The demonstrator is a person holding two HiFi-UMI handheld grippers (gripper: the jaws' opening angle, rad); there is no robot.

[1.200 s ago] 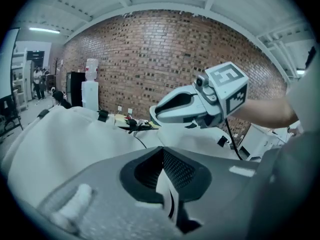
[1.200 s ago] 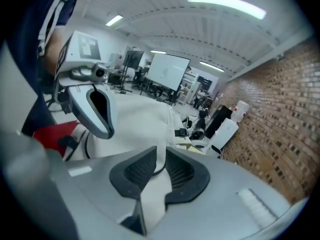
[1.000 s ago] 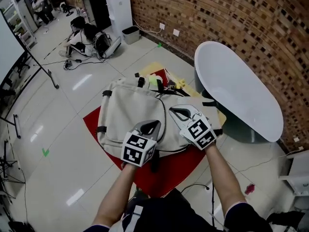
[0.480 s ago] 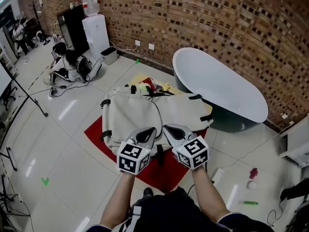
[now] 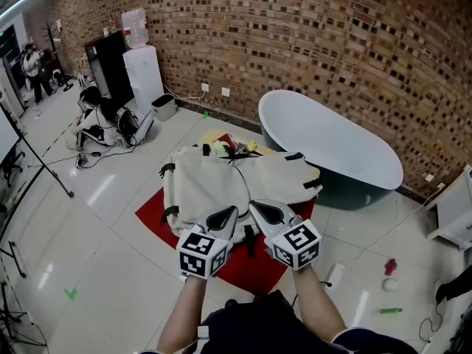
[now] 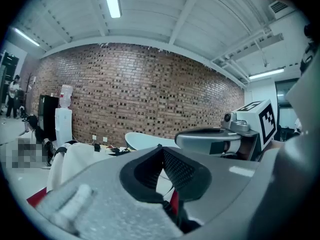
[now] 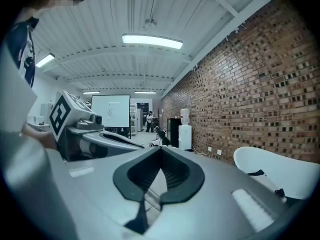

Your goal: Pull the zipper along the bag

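Forearms [image 5: 318, 301] come in from the bottom edge, nearer than the bag. Left gripper [image 5: 230, 212] and right gripper [image 5: 257, 208] are side by side, tips over the bag's near edge, marker cubes toward the camera. Contact with the bag can't be told from the head view.

Left gripper view: left gripper [image 6: 161, 148] jaws together at the tips, nothing between them, pointing roughly level over the bag toward the wall. The right gripper [image 6: 215, 136] shows just beside it. Right gripper view: right gripper [image 7: 160, 148] jaws also together and empty, with the left gripper [image 7: 100, 136] alongside.

Beige bag [image 5: 221, 179] lies flat on a red mat [image 5: 158, 216] on the glossy floor [image 5: 88, 220]. Mat sticks out past the bag's left and near sides. Black straps at the bag's left edge and right end. Zipper pull too small to make out.

Just behind the bag are yellow and red items [image 5: 221, 135], unclear what. A white oval tub [image 5: 332, 135] is right of and behind the bag, near its right end. Small clutter on the floor [image 5: 390, 266] is well right of the bag.

Far left of the bag a person sits on the floor [image 5: 96, 116]. Beyond them are a white water dispenser [image 5: 144, 72] and a black cabinet [image 5: 103, 65]. A brick wall [image 5: 295, 35] runs behind everything.
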